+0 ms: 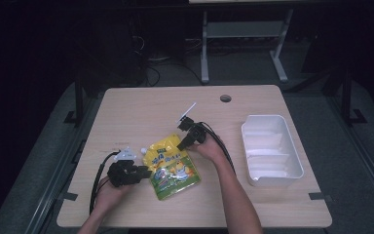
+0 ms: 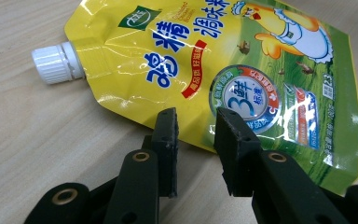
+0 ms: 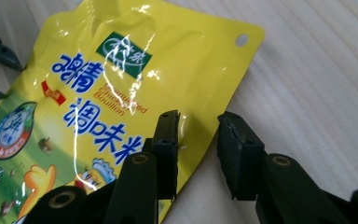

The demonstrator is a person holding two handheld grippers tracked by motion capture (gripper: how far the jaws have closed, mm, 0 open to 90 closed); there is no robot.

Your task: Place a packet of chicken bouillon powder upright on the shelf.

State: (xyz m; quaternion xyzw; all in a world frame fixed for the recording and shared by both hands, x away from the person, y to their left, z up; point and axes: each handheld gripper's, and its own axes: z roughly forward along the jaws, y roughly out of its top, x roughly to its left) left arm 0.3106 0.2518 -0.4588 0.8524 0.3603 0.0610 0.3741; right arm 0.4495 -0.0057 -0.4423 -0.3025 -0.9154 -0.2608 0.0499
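Here, a yellow and green spouted seasoning pouch (image 1: 171,167) lies flat near the middle of a wooden table (image 1: 141,107), its white cap (image 2: 56,63) pointing toward the person's left. The left gripper (image 1: 143,172) sits at the pouch's left edge, its jaws narrow, and that edge lies in the gap between them. The right gripper (image 1: 181,144) meets the pouch's upper right edge; its jaws are partly closed, with one pad resting on the film and the edge between them. Neither grip looks firm yet. This appears to be the grasping step, and the next move likely calls for both pairs of jaws to pinch fully before lifting. An empty white tray (image 1: 292,161) waits to the right.
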